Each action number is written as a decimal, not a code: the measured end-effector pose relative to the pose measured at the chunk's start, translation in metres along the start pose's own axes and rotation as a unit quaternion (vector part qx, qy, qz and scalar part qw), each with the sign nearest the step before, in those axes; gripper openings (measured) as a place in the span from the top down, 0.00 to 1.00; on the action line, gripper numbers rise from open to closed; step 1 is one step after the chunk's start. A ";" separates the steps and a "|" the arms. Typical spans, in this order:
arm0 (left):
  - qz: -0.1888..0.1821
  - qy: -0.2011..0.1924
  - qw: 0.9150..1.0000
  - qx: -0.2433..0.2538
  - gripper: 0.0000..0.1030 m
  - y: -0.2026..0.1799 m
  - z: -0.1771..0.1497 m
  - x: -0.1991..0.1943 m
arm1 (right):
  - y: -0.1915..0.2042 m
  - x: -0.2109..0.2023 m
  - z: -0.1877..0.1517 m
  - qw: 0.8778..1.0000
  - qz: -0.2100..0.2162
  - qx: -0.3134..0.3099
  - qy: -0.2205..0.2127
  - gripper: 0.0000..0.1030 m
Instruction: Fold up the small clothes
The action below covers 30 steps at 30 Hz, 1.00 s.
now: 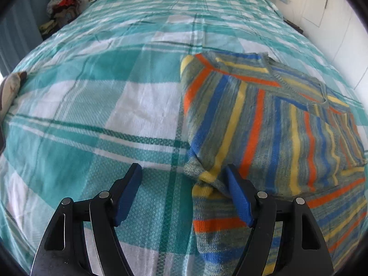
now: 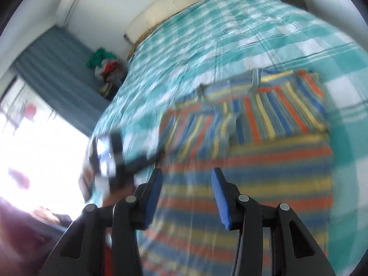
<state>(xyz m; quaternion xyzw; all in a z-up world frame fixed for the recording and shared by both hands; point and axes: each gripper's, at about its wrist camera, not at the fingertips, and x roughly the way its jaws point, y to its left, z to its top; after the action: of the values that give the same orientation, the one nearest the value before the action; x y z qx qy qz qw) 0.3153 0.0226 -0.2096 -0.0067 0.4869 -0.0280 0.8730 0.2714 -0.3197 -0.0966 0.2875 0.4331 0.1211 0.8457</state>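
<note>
Left gripper (image 1: 182,172) was low over the bed (image 1: 92,105), jaws wide apart, nothing between them. Its right finger (image 1: 238,197) sat over the near-left edge of the striped sweater (image 1: 264,124); I couldn't tell whether it touched the knit. Left finger was over bare teal-and-white check bedspread.

Sweater lay flat on the right half of the bed in the left wrist view. Long axis ran near to far, neckline (image 1: 322,96) at the far right end, hem end toward me. Body stripes ran across that axis. Both sleeves looked folded inward over the chest, their stripes running at an angle to the body's. A bunched fold at the near-left corner sat just ahead of the right finger.

Right gripper (image 2: 186,179) hovered above the hem half of the sweater (image 2: 253,161), jaws also well open and holding nothing. That view was heavily motion-blurred, so I couldn't judge contact. From there the neckline (image 2: 255,78) pointed away toward the pillow (image 2: 184,7) at the head of the bed.

Left gripper's body (image 2: 110,151) showed as a blur at the sweater's left edge. Pile of clothes (image 1: 63,7) was off the bed's far-left corner, well apart from the sweater.
</note>
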 end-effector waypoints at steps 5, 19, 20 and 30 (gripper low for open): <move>-0.003 -0.032 0.999 0.003 0.21 -0.001 -0.009 -0.004 | -0.048 0.096 0.048 0.994 -0.046 0.073 0.073 0.57; 0.009 -0.042 0.999 0.012 0.10 -0.005 -0.012 -0.005 | -0.036 0.138 0.045 0.988 -0.111 -0.090 0.063 0.88; 0.009 -0.039 0.999 0.009 0.10 -0.004 -0.012 -0.008 | -0.035 0.129 0.044 0.988 -0.116 -0.089 0.047 0.87; 0.019 -0.002 0.998 0.060 0.08 -0.018 -0.045 -0.030 | -0.025 0.109 -0.027 0.970 -0.106 -0.182 0.120 0.81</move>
<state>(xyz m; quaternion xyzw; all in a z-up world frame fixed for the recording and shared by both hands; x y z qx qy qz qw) 0.2603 0.0067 -0.2073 0.0547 0.4825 -0.0409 0.8732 0.3136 -0.2801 -0.1961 0.0640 0.5301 0.1410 0.8337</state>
